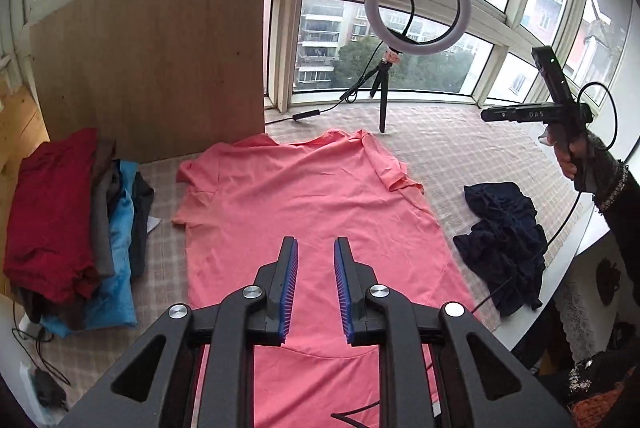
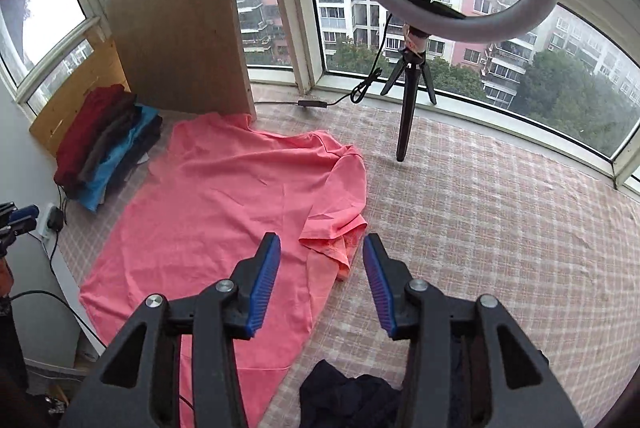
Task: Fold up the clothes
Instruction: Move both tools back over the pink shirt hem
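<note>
A pink T-shirt (image 1: 312,204) lies spread flat on the checked cloth, collar toward the window. Its right sleeve (image 2: 336,228) is folded in over the body. My left gripper (image 1: 316,248) hangs above the shirt's lower middle, jaws a little apart with nothing between them. My right gripper (image 2: 322,248) hovers over the folded sleeve and the shirt's right edge, jaws wide and empty. In the left wrist view the right gripper (image 1: 490,115) shows raised at the far right, held by a hand in a dark sleeve; there its fingertips are not visible.
A stack of folded clothes (image 1: 68,220), red, grey and blue, sits at the left beside a wooden board (image 1: 156,56). A crumpled dark navy garment (image 1: 504,240) lies to the right. A ring light on a tripod (image 1: 416,8) stands at the back, cable trailing.
</note>
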Demonstrator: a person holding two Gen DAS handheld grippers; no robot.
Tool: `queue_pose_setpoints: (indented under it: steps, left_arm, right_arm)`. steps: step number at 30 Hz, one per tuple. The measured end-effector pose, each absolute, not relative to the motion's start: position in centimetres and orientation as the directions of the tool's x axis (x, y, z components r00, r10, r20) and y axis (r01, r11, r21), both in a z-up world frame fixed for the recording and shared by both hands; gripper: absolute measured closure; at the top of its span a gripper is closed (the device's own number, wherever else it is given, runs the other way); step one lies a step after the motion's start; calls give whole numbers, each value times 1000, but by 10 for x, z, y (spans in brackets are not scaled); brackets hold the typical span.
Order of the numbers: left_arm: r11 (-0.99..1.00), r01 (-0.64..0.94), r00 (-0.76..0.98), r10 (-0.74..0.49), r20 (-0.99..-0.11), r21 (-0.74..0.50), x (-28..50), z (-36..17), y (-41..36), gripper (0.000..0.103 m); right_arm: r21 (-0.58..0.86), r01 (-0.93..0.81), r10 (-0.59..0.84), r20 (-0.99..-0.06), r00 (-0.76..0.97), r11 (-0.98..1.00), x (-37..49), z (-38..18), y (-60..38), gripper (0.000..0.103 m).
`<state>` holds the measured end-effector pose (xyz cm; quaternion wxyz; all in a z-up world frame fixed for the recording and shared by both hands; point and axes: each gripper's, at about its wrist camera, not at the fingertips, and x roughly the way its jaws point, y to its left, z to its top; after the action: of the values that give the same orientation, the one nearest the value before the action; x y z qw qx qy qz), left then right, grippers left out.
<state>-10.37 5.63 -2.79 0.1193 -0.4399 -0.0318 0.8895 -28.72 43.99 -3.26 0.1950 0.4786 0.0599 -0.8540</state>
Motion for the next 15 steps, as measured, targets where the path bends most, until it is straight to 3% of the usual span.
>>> queue_pose_setpoints:
  steps: [2,6,11,15]
  left_arm:
    - [-980,-116,-539,201,-818,-165,-104,-58,59,84]
    - [-981,-9,-420,178,-890,-192,-104,-126,72,84]
    - [-983,56,-253,155,-955,-175,-108,-206,94,84]
    - [-985,76,-176,142,-974,-158,-112,-237,100,84]
  right_arm:
    - [73,414,-267,-861,-432,-907,-308,-71,442,61]
    - [218,436,-369,-880,-299,-873,-345,-125,438,61]
    - [304,417,-416,-885,-209,-856,-378,-164,422,61]
    - [280,439,-377,-914,-149,-853,-387,-192,412,61]
